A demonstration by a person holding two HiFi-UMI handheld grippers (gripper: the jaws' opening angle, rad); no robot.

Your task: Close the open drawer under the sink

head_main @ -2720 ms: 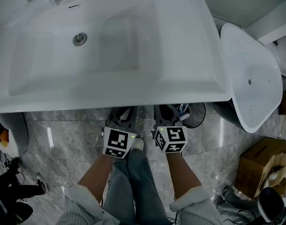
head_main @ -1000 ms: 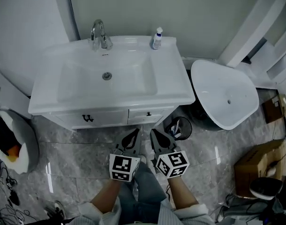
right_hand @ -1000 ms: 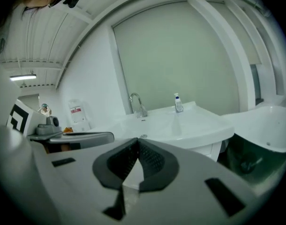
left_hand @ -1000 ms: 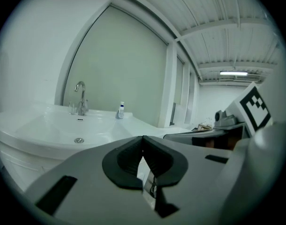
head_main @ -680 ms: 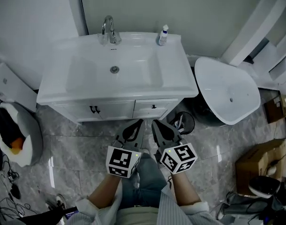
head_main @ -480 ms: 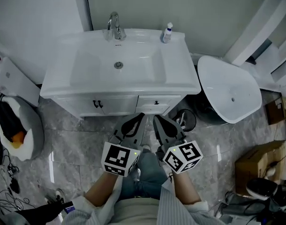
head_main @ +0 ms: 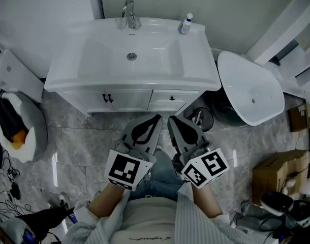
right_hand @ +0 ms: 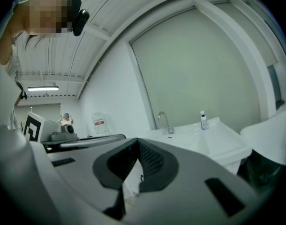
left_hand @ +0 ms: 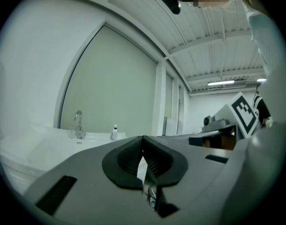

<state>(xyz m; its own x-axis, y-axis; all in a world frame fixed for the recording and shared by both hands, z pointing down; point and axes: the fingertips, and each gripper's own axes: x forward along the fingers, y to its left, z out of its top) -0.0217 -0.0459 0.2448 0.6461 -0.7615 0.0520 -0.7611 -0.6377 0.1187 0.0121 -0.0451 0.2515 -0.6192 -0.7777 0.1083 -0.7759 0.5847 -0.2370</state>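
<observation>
Head view: white sink (head_main: 132, 60) occupies the upper centre of the frame, with the tap (head_main: 128, 6) at its back edge and a small soap bottle (head_main: 185, 23) at the back right corner. The cabinet (head_main: 94, 101) sits directly beneath it. The drawer (head_main: 171, 99) is in the cabinet's right half, just below the sink rim; its front appears level with the doors (head_main: 119, 99) to its left, with no gap visible from this angle. The left gripper (head_main: 157, 119) and right gripper (head_main: 171, 120) are side by side at lower centre, tips pointing toward the cabinet and clear of it, over grey marble floor (head_main: 79, 146). In each gripper view the jaws are together at the tips with nothing held between them. A dark round bin (head_main: 202, 118) stands just right of the cabinet's foot, beside a large white oval fixture (head_main: 251, 88). A cardboard box (head_main: 277, 179) lies at the lower right.
</observation>
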